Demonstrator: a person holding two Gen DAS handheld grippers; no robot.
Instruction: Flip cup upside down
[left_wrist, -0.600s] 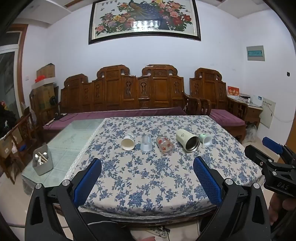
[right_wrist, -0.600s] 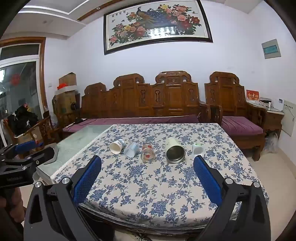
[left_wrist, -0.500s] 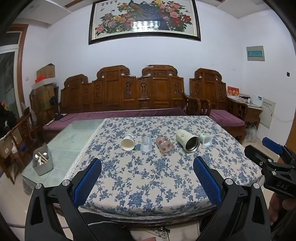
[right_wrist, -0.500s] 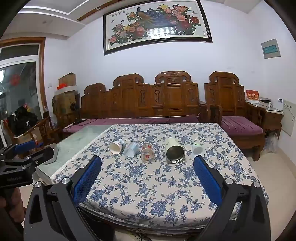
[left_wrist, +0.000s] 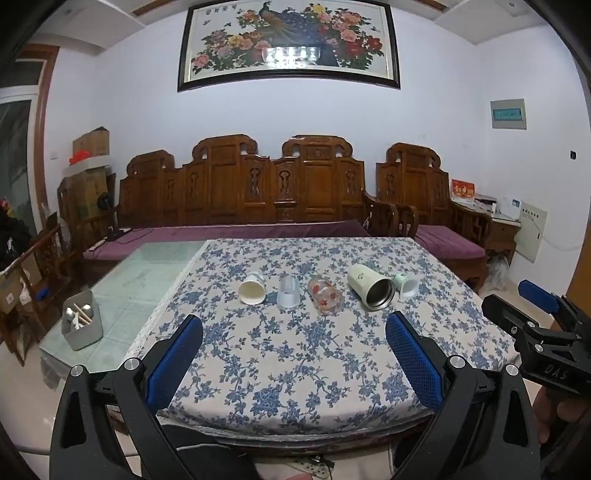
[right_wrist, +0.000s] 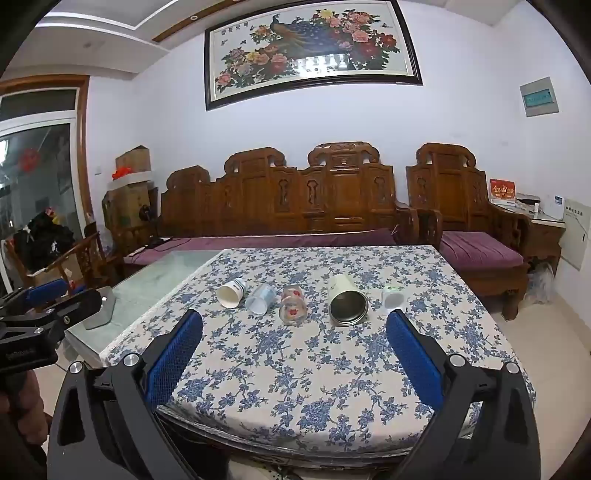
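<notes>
Several cups lie on their sides in a row on the blue-flowered tablecloth (left_wrist: 295, 354): a white paper cup (left_wrist: 252, 292), a clear plastic cup (left_wrist: 288, 297), a glass with red flowers (left_wrist: 325, 299), a cream steel-lined tumbler (left_wrist: 371, 290) and a small pale green cup (left_wrist: 405, 285). The same row shows in the right wrist view: paper cup (right_wrist: 231, 293), plastic cup (right_wrist: 260, 300), flowered glass (right_wrist: 293, 307), tumbler (right_wrist: 346, 303), small cup (right_wrist: 393, 297). My left gripper (left_wrist: 293, 356) and right gripper (right_wrist: 293, 356) are both open, empty, well short of the cups.
The table (right_wrist: 332, 439) ends just in front of me. A glass-topped table (left_wrist: 140, 280) with a grey utensil holder (left_wrist: 82, 326) stands to the left. Carved wooden sofas (left_wrist: 258, 192) run behind. The other gripper shows at the right edge (left_wrist: 535, 328) and at the left edge (right_wrist: 40, 314).
</notes>
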